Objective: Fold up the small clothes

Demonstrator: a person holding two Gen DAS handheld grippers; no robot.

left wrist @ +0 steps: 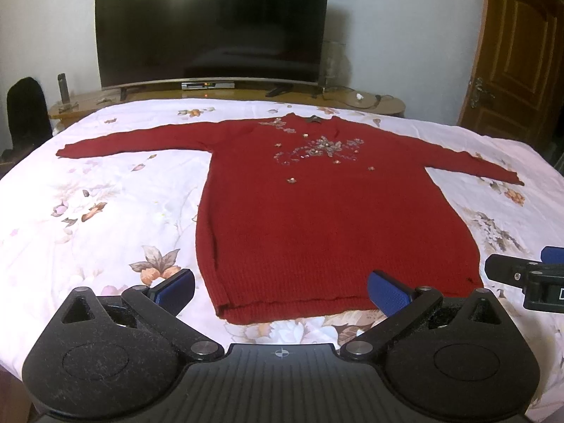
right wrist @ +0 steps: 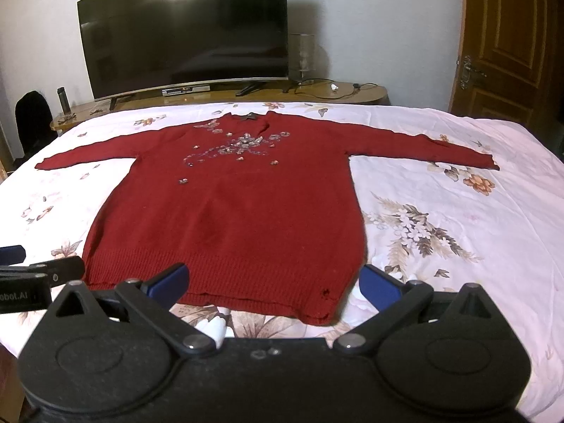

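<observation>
Nearest, my left gripper is spread wide, its blue pads holding nothing, poised just short of the hem of the red sweater. My right gripper is likewise released, its blue fingertips on either side of the hem's right corner, above the fabric; whether they touch it I cannot tell. In each wrist view the other gripper shows at the frame edge. The sweater lies flat and face up on the floral bedsheet, hem toward me, both sleeves spread outward, a beaded flower motif across the chest below the neckline. Beyond the bed, a wooden stand carries a dark television. A brown door stands at far right.
</observation>
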